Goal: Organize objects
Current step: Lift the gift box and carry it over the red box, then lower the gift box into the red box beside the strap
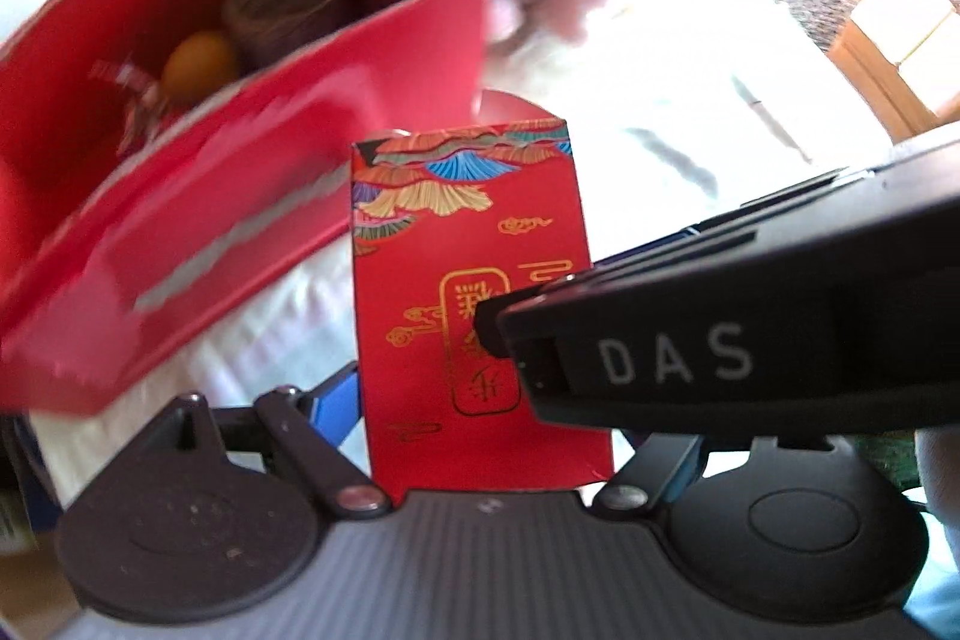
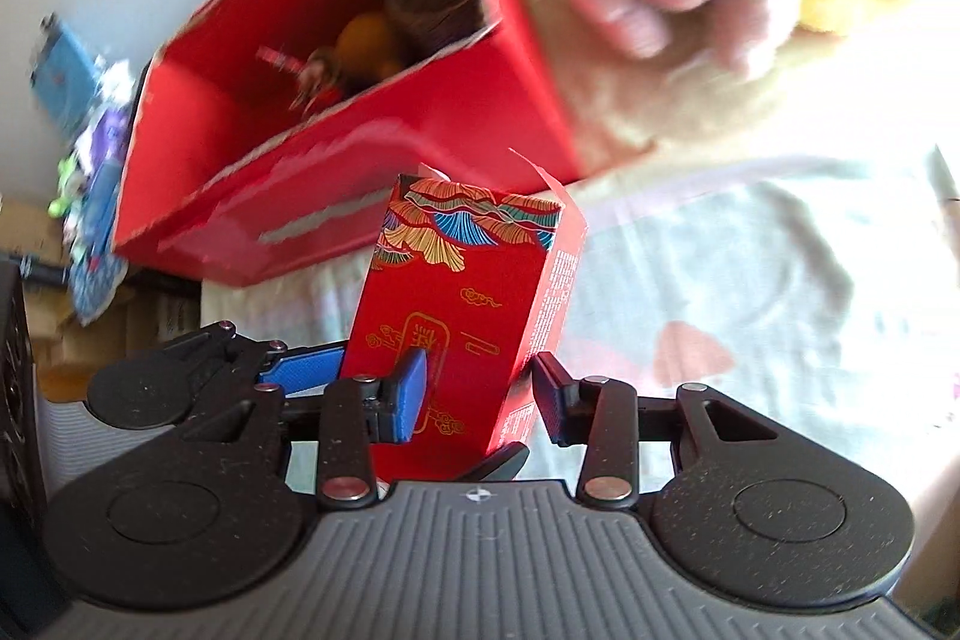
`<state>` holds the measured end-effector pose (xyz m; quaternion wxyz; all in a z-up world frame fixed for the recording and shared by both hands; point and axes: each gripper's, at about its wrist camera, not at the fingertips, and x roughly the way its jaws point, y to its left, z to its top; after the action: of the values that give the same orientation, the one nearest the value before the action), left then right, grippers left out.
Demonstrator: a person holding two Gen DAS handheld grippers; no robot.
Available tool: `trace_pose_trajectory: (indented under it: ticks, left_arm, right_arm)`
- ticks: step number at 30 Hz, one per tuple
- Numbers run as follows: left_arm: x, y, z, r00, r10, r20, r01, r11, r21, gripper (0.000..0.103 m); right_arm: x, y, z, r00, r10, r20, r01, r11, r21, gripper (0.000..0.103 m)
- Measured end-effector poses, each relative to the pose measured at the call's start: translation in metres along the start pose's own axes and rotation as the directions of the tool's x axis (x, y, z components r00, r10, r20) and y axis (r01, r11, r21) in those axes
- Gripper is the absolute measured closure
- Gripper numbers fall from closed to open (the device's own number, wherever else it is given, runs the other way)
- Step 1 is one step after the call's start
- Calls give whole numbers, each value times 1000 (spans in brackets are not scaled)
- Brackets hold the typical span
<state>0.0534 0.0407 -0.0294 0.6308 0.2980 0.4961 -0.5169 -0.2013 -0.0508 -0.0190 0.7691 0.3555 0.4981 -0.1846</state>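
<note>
The small red carton (image 2: 474, 316) stands upright just in front of the big open red box (image 2: 336, 100), which holds a wicker cup (image 2: 432, 4) and an orange (image 2: 366, 40). The right gripper (image 2: 480, 394) has its blue pads pressed against the carton's sides. The left gripper (image 1: 480, 328) reaches the carton too; whether it grips, I cannot tell.

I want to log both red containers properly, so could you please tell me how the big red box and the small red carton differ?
The big red box is plain and rests open-topped with items inside; the small red carton carries gold and blue patterns and is held up between the grippers. The big red box is wide and low; the small red carton is narrow and tall. Both are red cardboard.
</note>
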Motion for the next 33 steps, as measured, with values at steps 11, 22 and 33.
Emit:
trace_pose_trajectory:
  ticks: [11,22,33]
  left_arm:
    - [-22,-39,45,987,-101,128,85,989,123,22]
    - [-64,-23,72,958,-79,277,61,995,76,22]
    - [-90,49,75,937,114,331,-72,988,-136,22]
  right_arm:
    - [-60,-10,14,984,-98,149,91,995,52,60]
    - [-92,22,38,950,-94,297,123,989,-80,60]
    - [-66,78,81,947,100,306,-9,959,-283,61]
